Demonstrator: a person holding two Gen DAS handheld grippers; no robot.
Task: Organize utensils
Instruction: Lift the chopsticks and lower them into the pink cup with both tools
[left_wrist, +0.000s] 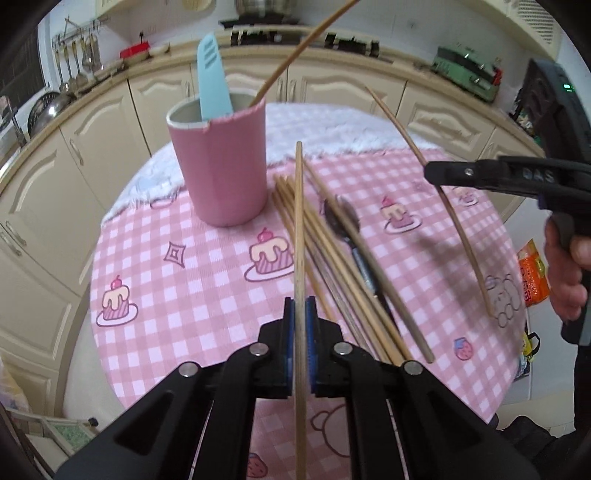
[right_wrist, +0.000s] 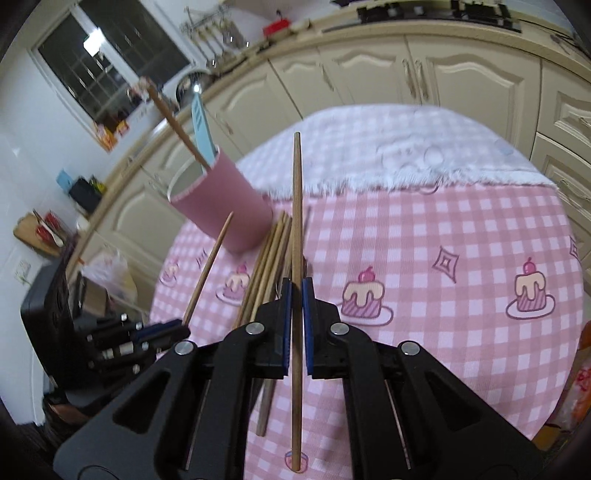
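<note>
**both claws loaded with a chopstick, cup is the next stop**

so right now you've got one wooden chopstick pinched in each claw. your left gripper is clamped on a chopstick that runs straight up the middle of the left wrist frame, its tip ending just right of the pink utensil cup. your right gripper is squeezed onto its own chopstick, again dead centre in its view, gripped around mid-length so both ends stick out. looks like a mid-shaft hold keeps it balanced and lets you tip it point-down into the cup.

the cup sits upper left of centre in the left view, standing on the pink checked tablecloth. it already holds a light blue slotted spatula and one chopstick leaning out to the upper right, so that's clearly where everything goes.

still loose on the cloth: a bundle of chopsticks lying just right of the cup base, with a metal spoon tucked among them in the middle of the frame.

my guess is you're maybe a third done. watch out for the leaning chopstick when you drop yours in, it could get knocked, and the cup looks light enough to tip if you poke the rim.
</note>
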